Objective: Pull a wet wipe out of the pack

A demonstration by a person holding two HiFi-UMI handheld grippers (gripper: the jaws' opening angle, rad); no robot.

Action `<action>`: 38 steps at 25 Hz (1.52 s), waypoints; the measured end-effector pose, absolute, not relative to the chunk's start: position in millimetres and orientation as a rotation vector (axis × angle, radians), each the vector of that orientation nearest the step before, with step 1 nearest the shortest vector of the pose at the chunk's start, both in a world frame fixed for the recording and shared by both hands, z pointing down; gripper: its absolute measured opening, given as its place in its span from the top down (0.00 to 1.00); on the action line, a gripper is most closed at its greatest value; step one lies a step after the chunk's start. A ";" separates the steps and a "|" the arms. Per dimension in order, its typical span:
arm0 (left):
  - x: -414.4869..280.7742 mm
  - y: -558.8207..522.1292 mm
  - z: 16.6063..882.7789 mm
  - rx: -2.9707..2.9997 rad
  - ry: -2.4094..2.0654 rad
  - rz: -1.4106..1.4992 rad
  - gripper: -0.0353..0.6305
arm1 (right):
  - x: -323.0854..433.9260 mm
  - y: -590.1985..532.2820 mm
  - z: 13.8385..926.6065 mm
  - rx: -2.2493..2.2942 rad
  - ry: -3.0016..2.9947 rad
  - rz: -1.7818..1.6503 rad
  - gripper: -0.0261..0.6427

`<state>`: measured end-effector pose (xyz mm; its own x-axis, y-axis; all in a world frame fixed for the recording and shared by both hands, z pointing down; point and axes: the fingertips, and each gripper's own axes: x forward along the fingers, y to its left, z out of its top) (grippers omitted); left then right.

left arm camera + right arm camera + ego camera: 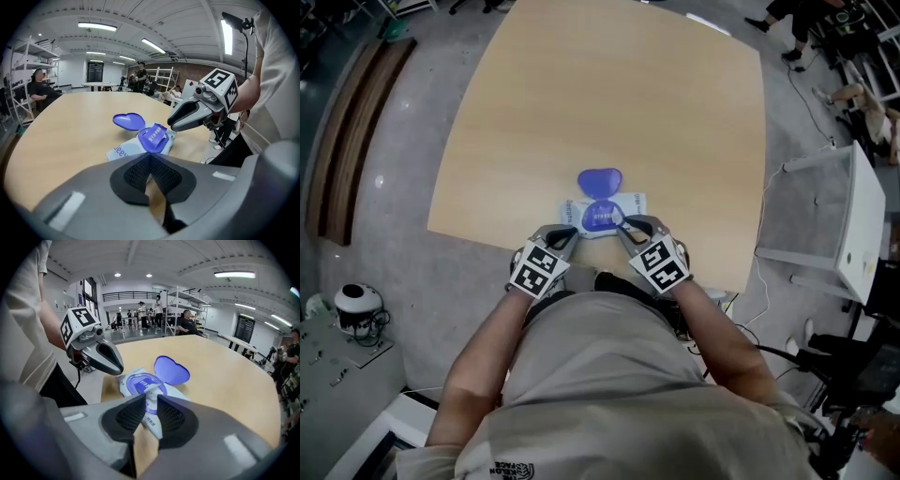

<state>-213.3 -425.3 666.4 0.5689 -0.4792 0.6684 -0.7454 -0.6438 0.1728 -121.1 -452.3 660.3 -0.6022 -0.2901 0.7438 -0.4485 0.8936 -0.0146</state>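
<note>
Shirt (609, 375): grey, filling the lower middle of the head view; bare forearms (478, 366) reaching up from it to both grippers.
Left gripper (150, 157): at the bench's near edge, just beside the pack's near-left corner; jaws pressed together at the tips, nothing pinched between them.
Right gripper (151, 400): over the pack's near-right part, tips at the round opening; jaws a narrow slit apart, with the pack's print showing through the slit.
Pack (602, 211): white with blue print, lying flat close to the bench's near edge, between the tips of the two grippers.
Lid (599, 180): blue, heart-shaped, flipped open toward the far side, joined at the opening's far rim.
Wipe (149, 389): small white tuft standing out of the opening, right at the tips of the right jaws; contact with them not clear.
Bench (609, 94): pale wood with rounded corners, standing on a grey floor (412, 272).
Stand (853, 216): white, on the floor to the right of the bench, well apart from the pack.
Background: shelving (183, 301) and several people (187, 322) far beyond the bench in the gripper views.
</note>
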 end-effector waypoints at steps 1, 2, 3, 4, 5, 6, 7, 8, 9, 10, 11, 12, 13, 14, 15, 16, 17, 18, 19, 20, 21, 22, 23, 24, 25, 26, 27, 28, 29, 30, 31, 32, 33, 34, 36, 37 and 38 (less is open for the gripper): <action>-212.4 -425.7 669.3 2.359 -0.982 0.830 0.94 | -120.8 -456.9 664.9 0.521 -2.247 0.253 0.86; -211.8 -426.0 672.0 2.355 -0.979 0.841 0.94 | -121.7 -461.4 668.8 0.514 -2.245 0.254 0.86; -211.9 -426.4 674.5 2.351 -0.979 0.851 0.94 | -124.0 -465.3 671.5 0.505 -2.247 0.256 0.86; -212.7 -426.9 676.8 2.347 -0.981 0.859 0.94 | -127.4 -468.4 673.4 0.493 -2.251 0.258 0.86; -213.8 -427.4 679.0 2.342 -0.985 0.866 0.94 | -131.4 -470.4 675.1 0.476 -2.257 0.259 0.86; -214.6 -428.0 681.3 2.337 -0.989 0.874 0.94 | -135.2 -471.8 676.9 0.458 -2.262 0.260 0.86; -214.8 -428.4 683.5 2.332 -0.991 0.883 0.94 | -138.0 -472.7 678.9 0.441 -2.264 0.261 0.86; -214.2 -428.5 685.4 2.328 -0.991 0.891 0.94 | -139.8 -473.1 680.8 0.428 -2.265 0.262 0.86; -213.1 -428.5 686.9 2.324 -0.989 0.898 0.94 | -141.0 -472.8 682.9 0.418 -2.265 0.269 0.86; -211.9 -428.5 688.0 2.321 -0.987 0.904 0.94 | -141.6 -472.1 685.0 0.411 -2.264 0.278 0.86; -211.1 -428.6 688.9 2.318 -0.984 0.909 0.94 | -141.5 -471.9 686.6 0.404 -2.261 0.280 0.86; -210.7 -428.9 689.9 2.316 -0.982 0.913 0.94 | -140.9 -472.3 687.7 0.400 -2.256 0.277 0.86; -210.6 -429.4 691.0 2.313 -0.980 0.917 0.94 | -140.0 -472.7 688.7 0.396 -2.250 0.275 0.86; -210.7 -429.9 692.1 2.310 -0.979 0.921 0.94 | -139.4 -472.7 689.6 0.392 -2.246 0.276 0.86; -210.6 -430.4 693.1 2.307 -0.977 0.924 0.94 | -139.3 -472.2 690.4 0.389 -2.247 0.279 0.87; -210.6 -430.9 694.1 2.305 -0.976 0.928 0.94 | -139.8 -471.5 691.1 0.387 -2.252 0.283 0.88; -210.8 -431.2 695.0 2.304 -0.975 0.932 0.94 | -140.8 -470.6 691.7 0.385 -2.258 0.287 0.88; -211.3 -431.4 695.9 2.303 -0.973 0.937 0.94 | -141.5 -470.1 692.1 0.384 -2.261 0.289 0.90; -211.9 -431.5 696.8 2.302 -0.971 0.942 0.94 | -141.4 -469.9 692.2 0.383 -2.260 0.286 0.92; -212.1 -431.7 697.7 2.303 -0.968 0.947 0.94 | -140.6 -469.9 692.2 0.384 -2.256 0.283 0.93; -211.9 -432.0 698.4 2.304 -0.966 0.953 0.94 | -139.4 -469.8 692.2 0.386 -2.252 0.283 0.94; -211.4 -432.5 699.1 2.307 -0.964 0.959 0.94 | -138.1 -469.7 691.9 0.390 -2.250 0.286 0.94; -210.8 -432.9 699.7 2.309 -0.962 0.965 0.94 | -137.0 -469.9 691.1 0.395 -2.252 0.289 0.94; -210.2 -433.1 700.6 2.310 -0.960 0.972 0.94 | -136.1 -470.2 689.9 0.401 -2.256 0.292 0.94; -209.8 -433.2 701.6 2.310 -0.956 0.977 0.94 | -135.2 -470.9 688.5 0.407 -2.260 0.293 0.94; -209.4 -433.3 702.5 2.311 -0.952 0.982 0.94 | -134.4 -471.8 687.0 0.416 -2.263 0.292 0.94; -209.0 -433.5 703.1 2.315 -0.948 0.985 0.94 | -133.5 -472.9 685.6 0.426 -2.266 0.292 0.94; -208.4 -433.4 703.2 2.320 -0.944 0.991 0.94 | -132.4 -473.5 684.2 0.437 -2.267 0.296 0.94; -208.0 -433.0 703.0 2.325 -0.939 0.999 0.94 | -131.3 -473.6 682.8 0.449 -2.268 0.303 0.94; -207.7 -432.3 702.9 2.330 -0.933 1.010 0.94 | -130.2 -473.6 681.1 0.461 -2.270 0.308 0.95; -207.7 -431.5 702.8 2.334 -0.927 1.021 0.94 | -128.6 -474.1 679.0 0.474 -2.269 0.308 0.95; -207.8 -431.2 702.8 2.339 -0.923 1.029 0.94 | -126.7 -475.1 677.0 0.486 -2.266 0.303 0.95; -207.9 -431.3 702.8 2.342 -0.919 1.033 0.94 | -124.9 -476.2 675.2 0.499 -2.263 0.301 0.95; -208.1 -431.4 702.9 2.345 -0.916 1.036 0.94 | -123.4 -477.0 673.4 0.512 -2.263 0.303 0.95; -208.4 -431.5 703.1 2.347 -0.910 1.042 0.94 | -119.8 -478.0 670.5 0.536 -2.263 0.315 0.95; -208.4 -431.4 702.9 2.349 -0.908 1.045 0.94 | -116.7 -478.6 669.2 0.549 -2.261 0.321 0.95; -208.2 -431.4 702.6 2.351 -0.906 1.047 0.94 | -112.8 -479.6 667.6 0.564 -2.259 0.325 0.95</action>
<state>-208.2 -431.4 702.6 0.5066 -0.3942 0.7668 -0.7021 -0.7048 0.1016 -112.8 -479.6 667.6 -0.6053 -0.2944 0.7396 -0.4909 0.8694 -0.0558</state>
